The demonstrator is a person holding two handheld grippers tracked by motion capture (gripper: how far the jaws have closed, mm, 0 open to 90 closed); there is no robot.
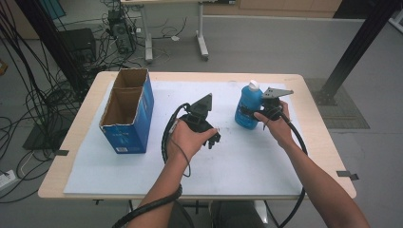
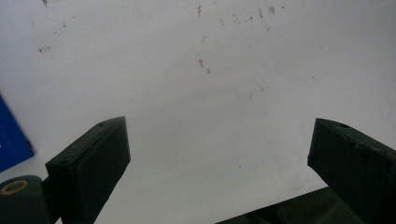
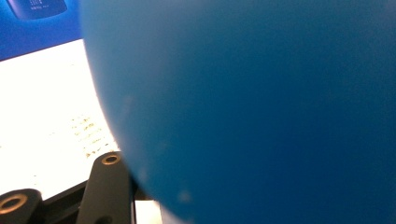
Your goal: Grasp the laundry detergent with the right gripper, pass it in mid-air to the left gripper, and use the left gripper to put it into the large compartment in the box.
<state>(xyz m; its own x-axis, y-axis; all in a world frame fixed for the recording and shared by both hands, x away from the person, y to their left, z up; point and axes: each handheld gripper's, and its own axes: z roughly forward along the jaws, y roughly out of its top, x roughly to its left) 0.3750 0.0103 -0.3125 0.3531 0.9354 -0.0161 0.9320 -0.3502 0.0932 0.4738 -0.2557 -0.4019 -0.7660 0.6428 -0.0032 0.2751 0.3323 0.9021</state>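
I've got the right gripper (image 1: pixel 256 114) up against the blue bottle (image 1: pixel 247 111), which stands upright with its white cap on the white mat (image 1: pixel 142 175), over on the right half of the table (image 1: pixel 323 156). In the right gripper view the bottle's blue wall (image 3: pixel 261 116) sits so close it's out of focus, with one black jaw just beside its lower edge; the jaws look set around the bottle, but I can't tell whether they are actually pressing on it. My left gripper (image 1: pixel 212 138) is near the middle of the mat, well apart from the bottle, hand wrapped over its top. In the left gripper view its jaws stand wide apart with bare, faintly speckled mat (image 2: pixel 210 93) between them, nothing held. The blue cardboard box (image 1: pixel 128 111) stands open-topped on the mat's left side, two empty compartments showing, and a sliver of it (image 2: pixel 11 140) peeks in at that view's left edge.
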